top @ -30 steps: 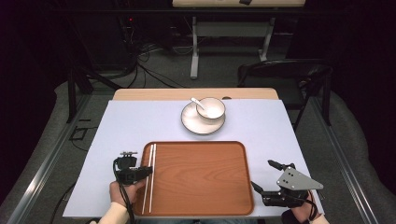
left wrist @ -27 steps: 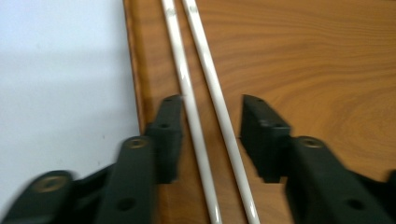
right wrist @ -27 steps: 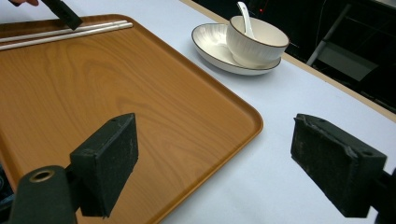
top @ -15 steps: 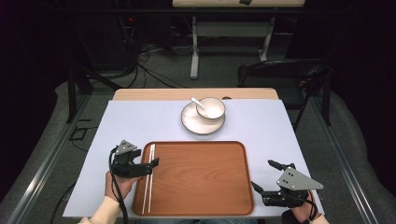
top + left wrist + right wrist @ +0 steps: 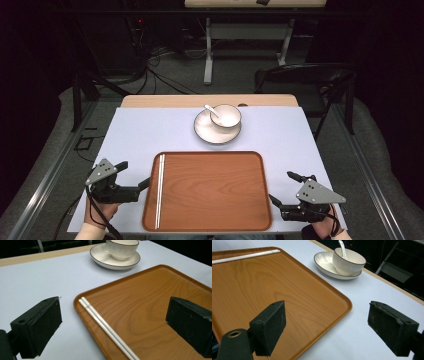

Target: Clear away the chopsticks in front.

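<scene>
A pair of white chopsticks (image 5: 160, 190) lies along the left edge of a brown wooden tray (image 5: 215, 200). My left gripper (image 5: 135, 173) hovers just left of the tray, pointing at it. Its jaws have just been opening and now stand wide, holding nothing. In the left gripper view the chopsticks (image 5: 105, 327) lie on the tray (image 5: 150, 297) beyond the gap, clear of both pads (image 5: 47, 322). My right gripper (image 5: 281, 187) rests open off the tray's right front corner. In the right gripper view the tray's (image 5: 262, 285) corner lies between its spread jaws.
Behind the tray a white bowl (image 5: 226, 116) with a spoon (image 5: 211, 110) in it stands on a white plate (image 5: 215, 132). A pale blue mat (image 5: 150, 130) covers the table. A dark chair (image 5: 305, 85) stands beyond the table's far right corner.
My left gripper opened, let go of the chopsticks and drew back to the left and upward off the tray. The chopsticks stay on the tray. The right gripper has not moved.
</scene>
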`<state>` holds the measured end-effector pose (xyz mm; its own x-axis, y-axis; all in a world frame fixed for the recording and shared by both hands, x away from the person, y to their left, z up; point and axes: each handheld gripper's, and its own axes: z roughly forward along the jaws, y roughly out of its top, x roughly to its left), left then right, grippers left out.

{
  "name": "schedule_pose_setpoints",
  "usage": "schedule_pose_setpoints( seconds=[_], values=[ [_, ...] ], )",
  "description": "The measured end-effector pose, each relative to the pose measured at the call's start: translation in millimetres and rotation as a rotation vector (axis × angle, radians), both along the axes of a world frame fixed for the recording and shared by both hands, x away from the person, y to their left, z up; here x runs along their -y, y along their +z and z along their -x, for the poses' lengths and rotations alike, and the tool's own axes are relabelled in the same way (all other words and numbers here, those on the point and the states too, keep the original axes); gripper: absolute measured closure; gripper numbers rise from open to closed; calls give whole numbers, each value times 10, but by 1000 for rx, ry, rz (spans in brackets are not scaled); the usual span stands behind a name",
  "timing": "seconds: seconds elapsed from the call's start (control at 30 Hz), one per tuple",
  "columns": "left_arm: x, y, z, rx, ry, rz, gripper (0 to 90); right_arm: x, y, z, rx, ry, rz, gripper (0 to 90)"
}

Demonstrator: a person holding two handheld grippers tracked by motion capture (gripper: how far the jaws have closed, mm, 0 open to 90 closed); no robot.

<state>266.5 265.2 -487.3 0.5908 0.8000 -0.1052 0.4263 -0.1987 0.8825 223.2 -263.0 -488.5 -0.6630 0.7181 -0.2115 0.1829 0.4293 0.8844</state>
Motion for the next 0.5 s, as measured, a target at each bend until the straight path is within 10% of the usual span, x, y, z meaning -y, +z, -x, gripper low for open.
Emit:
schedule_pose_setpoints(
  seconds=[0.27,0.5],
  values=[
    [-178,-93,89,51,58,35,0,-3,-2,-1,-2,1,4,144],
    [-193,-170,16,-5,79,14,1,5,-5,-5,0,1,1,144]
  ],
)
